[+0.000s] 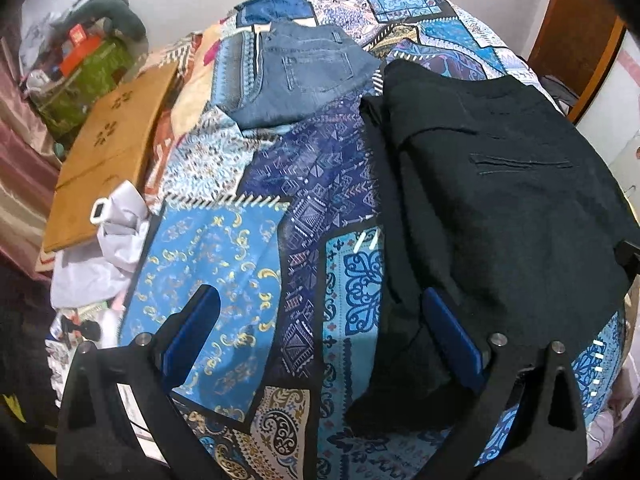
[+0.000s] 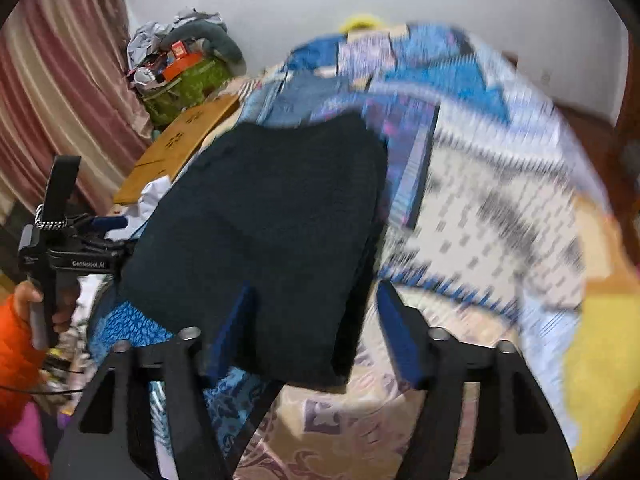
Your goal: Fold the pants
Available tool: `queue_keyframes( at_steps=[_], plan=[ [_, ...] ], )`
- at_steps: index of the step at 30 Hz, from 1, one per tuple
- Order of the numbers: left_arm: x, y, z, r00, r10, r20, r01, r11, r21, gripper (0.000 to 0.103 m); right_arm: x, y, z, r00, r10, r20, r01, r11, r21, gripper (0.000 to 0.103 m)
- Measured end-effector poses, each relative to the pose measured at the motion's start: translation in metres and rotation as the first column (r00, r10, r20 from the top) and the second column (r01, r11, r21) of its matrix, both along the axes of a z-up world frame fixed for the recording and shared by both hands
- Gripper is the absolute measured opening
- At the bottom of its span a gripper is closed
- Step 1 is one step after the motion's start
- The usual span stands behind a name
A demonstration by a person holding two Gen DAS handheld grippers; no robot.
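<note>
Black pants (image 1: 500, 200) lie folded on the patterned blue bedspread (image 1: 224, 264), a welt pocket facing up. My left gripper (image 1: 320, 304) is open and empty, its right finger over the pants' near left edge. In the right wrist view the pants (image 2: 264, 220) lie straight ahead. My right gripper (image 2: 316, 300) is open around their near right corner; the view is blurred by motion. The left gripper's body (image 2: 60, 256) shows at the left of that view, held by a hand in an orange sleeve.
Folded blue jeans (image 1: 304, 76) lie on the far side of the bed. A wooden board (image 1: 108, 152) and white cloth (image 1: 104, 248) lie at the bed's left edge. A cluttered green bag (image 2: 184, 80) stands by the pink curtain (image 2: 52, 100).
</note>
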State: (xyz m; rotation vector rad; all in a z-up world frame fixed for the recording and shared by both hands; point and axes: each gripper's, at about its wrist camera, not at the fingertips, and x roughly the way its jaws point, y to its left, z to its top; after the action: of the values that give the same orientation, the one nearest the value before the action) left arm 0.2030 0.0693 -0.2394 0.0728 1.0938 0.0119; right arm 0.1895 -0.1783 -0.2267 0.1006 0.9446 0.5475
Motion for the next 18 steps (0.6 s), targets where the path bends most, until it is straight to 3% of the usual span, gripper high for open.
queue_keyframes(
  at_steps=[4,11,18],
  plan=[
    [0.004,-0.003,0.016,0.999,-0.020,0.045,0.019,1.000,0.014,0.102,0.003,0.000,0.010,1.000,0.022,0.009,-0.022,1.000,-0.012,0.056],
    [0.040,-0.015,0.052,0.989,-0.048,0.138,0.052,0.998,-0.021,0.102,0.024,-0.002,0.038,0.995,0.014,0.101,-0.011,0.999,-0.032,0.056],
    [0.093,-0.037,0.042,0.989,-0.091,0.120,0.098,0.994,-0.050,0.102,0.071,0.005,0.042,0.994,0.015,0.113,-0.012,0.999,-0.034,0.056]
  ],
)
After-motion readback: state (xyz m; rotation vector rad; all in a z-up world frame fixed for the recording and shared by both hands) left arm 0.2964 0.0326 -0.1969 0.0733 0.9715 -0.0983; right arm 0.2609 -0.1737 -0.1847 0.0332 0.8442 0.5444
